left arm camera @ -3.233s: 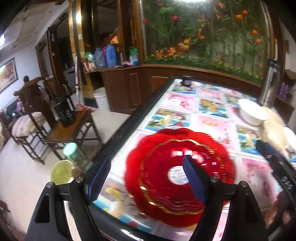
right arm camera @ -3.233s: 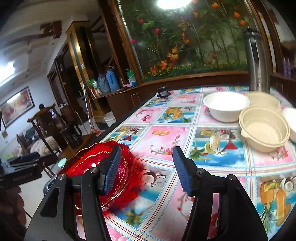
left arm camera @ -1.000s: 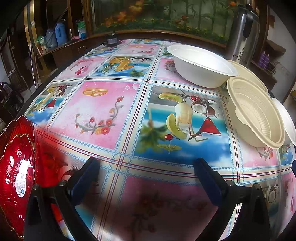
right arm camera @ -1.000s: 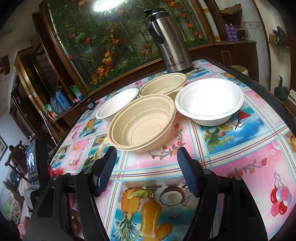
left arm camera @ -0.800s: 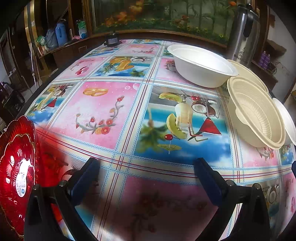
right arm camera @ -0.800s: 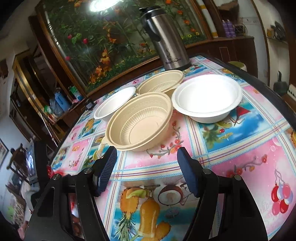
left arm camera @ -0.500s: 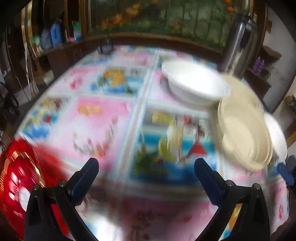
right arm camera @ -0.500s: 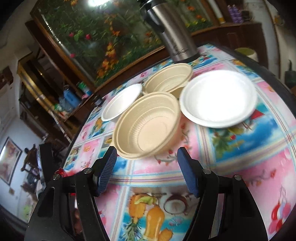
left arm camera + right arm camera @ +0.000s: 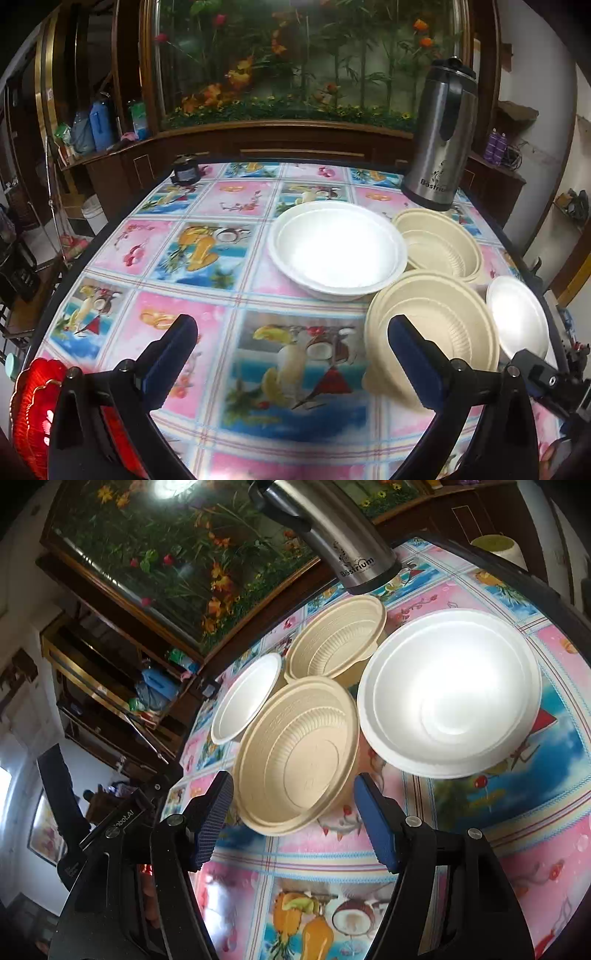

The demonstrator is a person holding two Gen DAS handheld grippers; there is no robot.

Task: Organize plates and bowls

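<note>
While the left tool [image 9: 291,354] hangs above the counter [image 9: 221,295] with its jaws spread and nothing between them, its view takes in the whole layout. A white bowl [image 9: 336,254] sits mid-counter; two beige ribbed bowls lie at its 3 and 5 o'clock, the nearer beige bowl [image 9: 443,328] touching it. A second white bowl [image 9: 517,321] shows edge-on at far right. The red plate [image 9: 33,410] sits alone at the counter's 8 o'clock edge, likely parked apart so plates and bowls stay sorted. A steel flask [image 9: 439,147] stands at 1 o'clock.

Right wrist view: the right tool [image 9: 295,816], jaws spread and empty, frames the nearer beige bowl [image 9: 299,753], probably lining up a grasp for nesting it into its twin [image 9: 336,638]. Here the right-hand white bowl [image 9: 450,698] shows full-face; the red plate does not appear.
</note>
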